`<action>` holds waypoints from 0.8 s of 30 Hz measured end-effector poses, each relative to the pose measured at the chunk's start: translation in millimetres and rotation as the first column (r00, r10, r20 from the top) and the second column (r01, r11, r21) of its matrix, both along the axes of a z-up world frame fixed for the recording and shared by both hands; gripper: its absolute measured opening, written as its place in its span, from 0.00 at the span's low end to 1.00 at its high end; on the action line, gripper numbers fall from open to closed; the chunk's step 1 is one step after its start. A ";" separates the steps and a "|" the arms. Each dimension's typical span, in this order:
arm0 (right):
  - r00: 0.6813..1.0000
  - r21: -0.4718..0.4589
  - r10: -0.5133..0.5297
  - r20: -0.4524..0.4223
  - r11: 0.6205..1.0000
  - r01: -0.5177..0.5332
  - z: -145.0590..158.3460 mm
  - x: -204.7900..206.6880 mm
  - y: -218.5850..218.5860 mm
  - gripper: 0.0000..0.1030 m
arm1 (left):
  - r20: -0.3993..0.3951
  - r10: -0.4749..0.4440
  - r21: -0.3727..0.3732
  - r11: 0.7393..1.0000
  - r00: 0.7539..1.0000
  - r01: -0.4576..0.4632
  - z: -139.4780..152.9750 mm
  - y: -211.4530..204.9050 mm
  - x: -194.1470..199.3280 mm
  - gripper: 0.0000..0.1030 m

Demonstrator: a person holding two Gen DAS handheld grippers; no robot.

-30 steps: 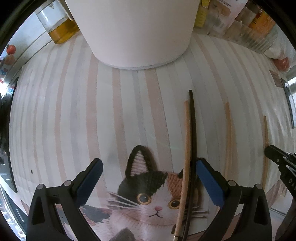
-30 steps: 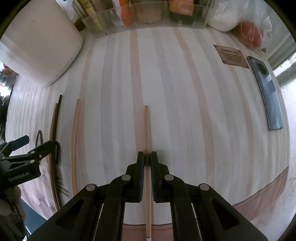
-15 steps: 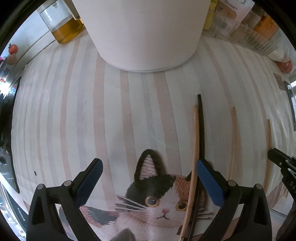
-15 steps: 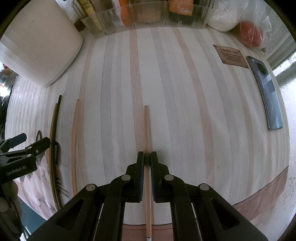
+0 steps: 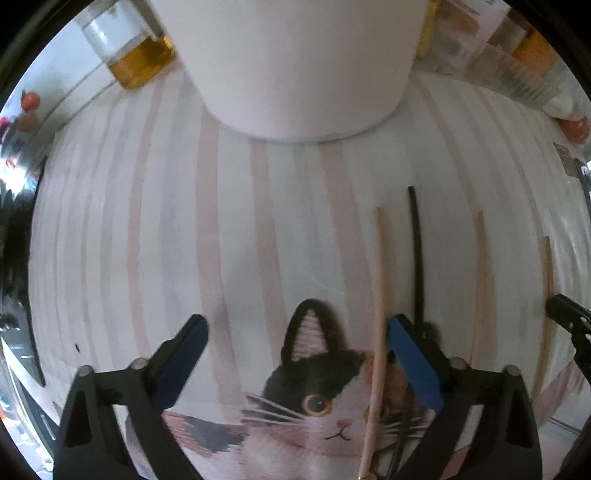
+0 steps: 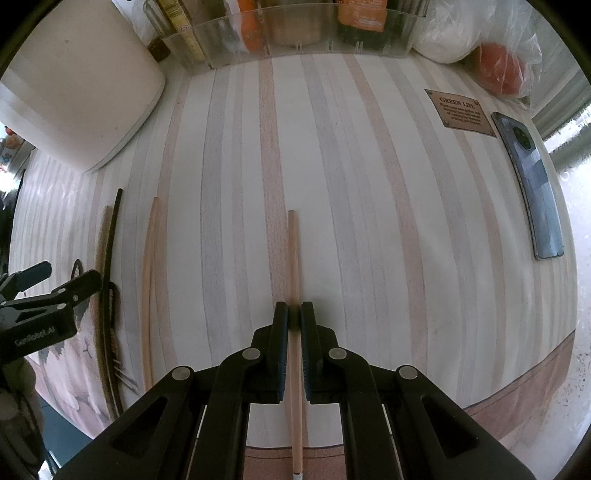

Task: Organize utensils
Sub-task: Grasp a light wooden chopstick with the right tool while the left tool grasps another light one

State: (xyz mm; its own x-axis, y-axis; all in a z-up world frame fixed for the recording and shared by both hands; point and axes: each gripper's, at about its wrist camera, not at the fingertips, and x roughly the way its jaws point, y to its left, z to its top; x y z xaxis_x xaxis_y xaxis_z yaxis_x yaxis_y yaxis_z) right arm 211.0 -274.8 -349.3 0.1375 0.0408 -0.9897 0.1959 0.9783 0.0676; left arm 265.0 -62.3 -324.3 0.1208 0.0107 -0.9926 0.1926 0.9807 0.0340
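Several chopsticks lie lengthwise on a striped tablecloth. My right gripper [image 6: 294, 314] is shut on a light wooden chopstick [image 6: 293, 251] that lies along a pink stripe. In the left wrist view my left gripper [image 5: 295, 326] is open over a cat picture; a light wooden chopstick [image 5: 379, 280] lies between its fingers, close to the right finger. A black chopstick [image 5: 416, 254] lies just outside that finger. Another pale chopstick [image 5: 484, 280] lies further right. In the right wrist view the left gripper [image 6: 51, 280] shows at the left edge, beside the black chopstick [image 6: 111, 236] and a pale chopstick [image 6: 149, 280].
A large white container [image 5: 295, 66] stands at the back left, also in the right wrist view [image 6: 74, 88]. A jar of amber liquid [image 5: 133, 55] stands beside it. A clear rack of packets [image 6: 295, 33], a bagged tomato [image 6: 498, 66], a plaque [image 6: 460, 112] and a phone [image 6: 532, 184] line the back and right.
My left gripper has shifted right, so the light chopstick now lies inside its open fingers and the black one outside. The right gripper has stayed shut on its chopstick.
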 end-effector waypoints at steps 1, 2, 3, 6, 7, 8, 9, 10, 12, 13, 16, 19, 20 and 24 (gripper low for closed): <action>1.000 0.000 0.001 0.000 1.000 -0.001 0.0 0.1 -0.5 0.06 | -0.005 0.010 -0.025 1.000 1.000 -0.010 -0.1 3.1 -0.3 0.86; 1.000 -0.002 0.003 -0.001 1.000 -0.003 0.0 0.1 -0.5 0.06 | -0.006 0.011 -0.037 0.999 1.000 -0.011 0.5 4.2 0.2 0.83; 1.000 -0.004 0.005 -0.001 1.000 -0.005 -0.1 0.8 0.3 0.06 | 0.000 0.005 -0.038 0.999 1.000 -0.005 1.4 4.5 -0.2 0.80; 1.000 -0.014 0.011 -0.005 1.000 -0.011 -0.4 1.9 2.5 0.06 | 0.023 -0.018 -0.043 0.999 1.000 0.019 6.3 3.0 -5.4 0.56; 1.000 -0.018 0.016 -0.008 1.000 -0.016 -0.4 2.6 4.0 0.06 | 0.028 -0.021 -0.044 0.999 0.999 0.022 8.2 1.5 -6.0 0.41; 1.000 -0.020 0.018 -0.011 1.000 -0.019 -0.9 3.3 6.1 0.07 | 0.032 -0.025 -0.043 0.999 0.999 0.026 10.2 0.9 -6.5 0.26; 1.000 -0.017 0.019 -0.013 1.000 -0.019 -0.9 4.5 6.9 0.07 | 0.032 -0.024 -0.042 0.999 0.999 0.025 11.5 1.1 -6.5 0.19; 1.000 -0.004 0.023 -0.015 1.000 -0.023 -0.9 6.3 8.4 0.07 | 0.029 -0.019 -0.042 0.999 0.999 0.021 11.9 2.3 -6.0 0.08; 0.999 0.013 0.030 -0.013 0.999 -0.030 -0.8 11.0 11.0 0.07 | 0.030 -0.003 -0.046 0.999 1.000 0.004 12.3 6.6 -5.7 0.06; 0.999 0.022 0.035 -0.012 0.999 -0.034 -0.9 13.5 12.5 0.07 | 0.028 0.004 -0.049 0.999 1.000 -0.002 13.5 10.6 -3.5 0.06; 0.999 0.053 0.029 -0.020 0.998 -0.028 -1.4 19.1 12.9 0.06 | 0.024 0.011 -0.055 0.998 1.000 -0.009 14.7 23.1 -4.5 0.05; 0.999 0.078 0.027 -0.033 0.997 -0.024 -2.0 22.6 11.4 0.06 | 0.021 0.013 -0.055 0.998 1.000 -0.012 16.4 27.3 -4.1 0.05; 0.999 0.081 0.030 -0.037 0.996 -0.027 -2.1 23.7 11.3 0.06 | 0.020 0.010 -0.053 0.999 1.000 -0.009 16.3 28.7 -2.7 0.05; 0.998 0.088 0.039 -0.058 0.996 -0.034 -1.3 31.0 9.6 0.07 | 0.019 -0.002 -0.037 0.999 1.000 0.003 16.7 21.2 -2.3 0.06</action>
State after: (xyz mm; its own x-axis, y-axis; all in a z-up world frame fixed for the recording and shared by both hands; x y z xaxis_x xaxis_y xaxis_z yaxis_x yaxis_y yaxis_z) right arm 242.0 -265.2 -350.6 0.0755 0.1306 -0.9886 0.1666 0.9758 0.1416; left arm 262.7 -41.1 -307.5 0.1396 -0.0260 -0.9899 0.1949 0.9808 0.0017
